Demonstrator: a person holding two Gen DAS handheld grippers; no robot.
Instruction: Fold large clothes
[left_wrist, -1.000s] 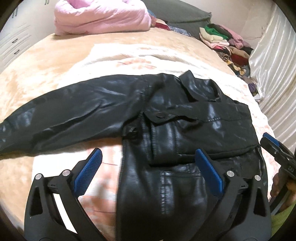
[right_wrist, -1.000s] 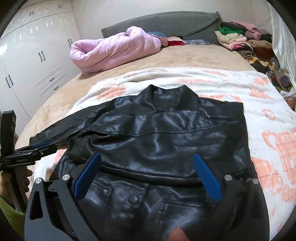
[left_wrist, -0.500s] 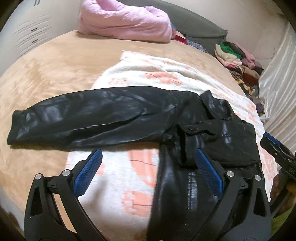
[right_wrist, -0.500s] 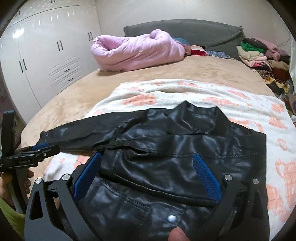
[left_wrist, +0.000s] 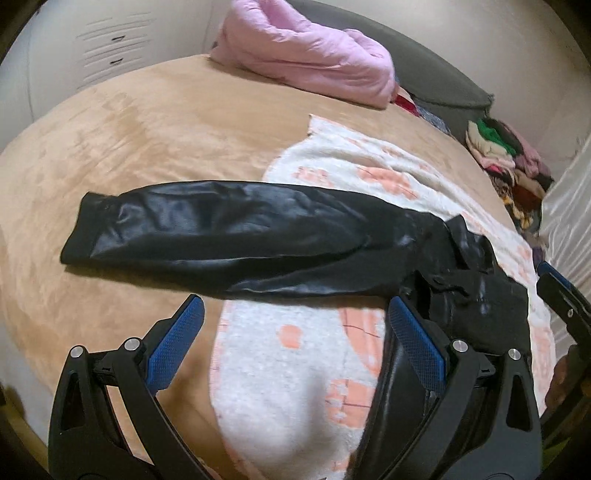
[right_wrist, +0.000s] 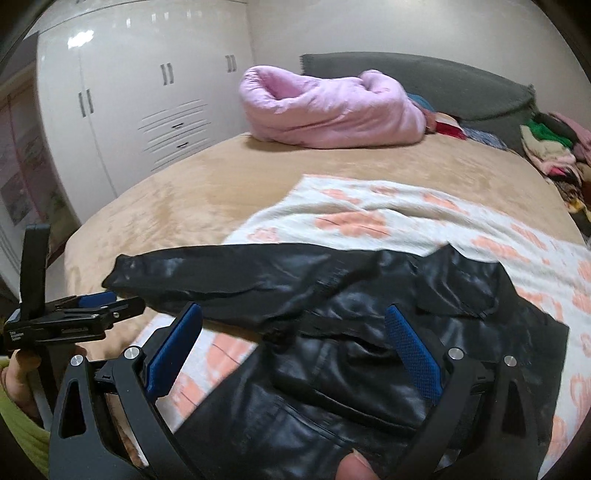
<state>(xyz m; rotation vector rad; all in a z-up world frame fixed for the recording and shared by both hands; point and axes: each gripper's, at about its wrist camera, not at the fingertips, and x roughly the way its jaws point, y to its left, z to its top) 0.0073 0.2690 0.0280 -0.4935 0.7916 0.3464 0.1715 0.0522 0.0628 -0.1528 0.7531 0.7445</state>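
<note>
A black leather jacket (left_wrist: 476, 295) (right_wrist: 369, 369) lies on a white blanket with orange prints (left_wrist: 303, 354) (right_wrist: 369, 218). One sleeve (left_wrist: 221, 232) (right_wrist: 221, 273) stretches out left onto the tan bedspread. My left gripper (left_wrist: 295, 332) hovers open above the blanket, just below that sleeve, nothing between its fingers. In the right wrist view my left gripper (right_wrist: 103, 301) shows at the left, near the sleeve cuff. My right gripper (right_wrist: 293, 343) hangs open over the jacket body, where the sleeve joins it. In the left wrist view its blue-tipped finger (left_wrist: 554, 275) shows at the right edge.
A rolled pink quilt (left_wrist: 306, 62) (right_wrist: 332, 107) lies at the head of the bed by a grey headboard (right_wrist: 443, 85). A heap of clothes (left_wrist: 506, 158) (right_wrist: 554, 147) sits at the far right. White wardrobes (right_wrist: 129, 110) stand left of the bed.
Both views have swung left, from the jacket body toward the outstretched sleeve. The jacket has not moved, and both grippers have stayed open.
</note>
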